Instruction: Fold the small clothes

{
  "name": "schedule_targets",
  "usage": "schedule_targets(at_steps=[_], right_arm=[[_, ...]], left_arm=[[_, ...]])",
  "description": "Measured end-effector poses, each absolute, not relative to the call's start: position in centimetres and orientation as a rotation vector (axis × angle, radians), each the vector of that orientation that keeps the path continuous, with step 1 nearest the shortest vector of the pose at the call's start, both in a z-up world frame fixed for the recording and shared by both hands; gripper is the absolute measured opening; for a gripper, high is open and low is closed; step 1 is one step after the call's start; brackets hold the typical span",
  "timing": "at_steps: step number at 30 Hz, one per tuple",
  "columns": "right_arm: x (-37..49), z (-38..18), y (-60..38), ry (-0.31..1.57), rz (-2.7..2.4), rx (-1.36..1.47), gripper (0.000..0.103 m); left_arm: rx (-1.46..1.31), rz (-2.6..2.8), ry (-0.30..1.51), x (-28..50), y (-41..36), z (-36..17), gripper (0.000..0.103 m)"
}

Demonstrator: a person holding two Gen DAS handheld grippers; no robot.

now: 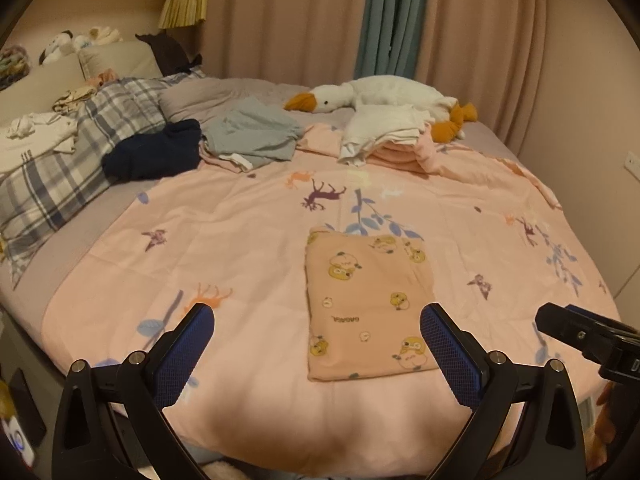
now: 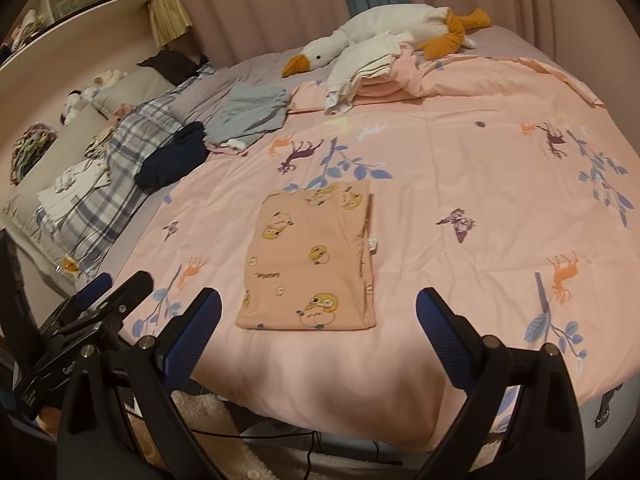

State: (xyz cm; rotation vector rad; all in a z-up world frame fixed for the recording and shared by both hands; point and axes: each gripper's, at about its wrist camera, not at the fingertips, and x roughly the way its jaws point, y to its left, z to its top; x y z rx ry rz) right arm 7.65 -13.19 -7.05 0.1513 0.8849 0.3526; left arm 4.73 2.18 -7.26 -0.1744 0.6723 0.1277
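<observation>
The left gripper (image 1: 316,328) and the right gripper (image 2: 318,312) hover with jaws spread wide, holding nothing. Just beyond them the folded peach garment (image 2: 310,256) lies flat on the pink quilt (image 2: 460,184). It is printed with yellow cartoon ducks and a small word, upside down, roughly "GAGAGA". Farther back lie a navy garment (image 1: 154,152), a grey-blue garment (image 1: 252,132) and a plush goose (image 1: 384,94).

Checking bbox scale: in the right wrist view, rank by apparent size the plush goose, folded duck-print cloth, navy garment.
1. Folded duck-print cloth, largest, though it lies nearest the camera.
2. Plush goose, far back on the bed; nearness may flip these two.
3. Navy garment, clearly smallest.
</observation>
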Motion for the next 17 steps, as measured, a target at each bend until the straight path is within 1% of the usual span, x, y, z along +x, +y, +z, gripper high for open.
schedule_targets(at_steps=[8,17], right_arm=[[7.92,-7.34,-13.75,0.894,0.345,0.161,0.099],[8.27,-7.53,-13.95,0.898,0.334,0.162,0.099]], left_arm=[[-0.199,0.152,0.636,4.22,2.75,-6.84,0.102],[-0.192,0.156,0.636,4.39,2.57,-6.88,0.102]])
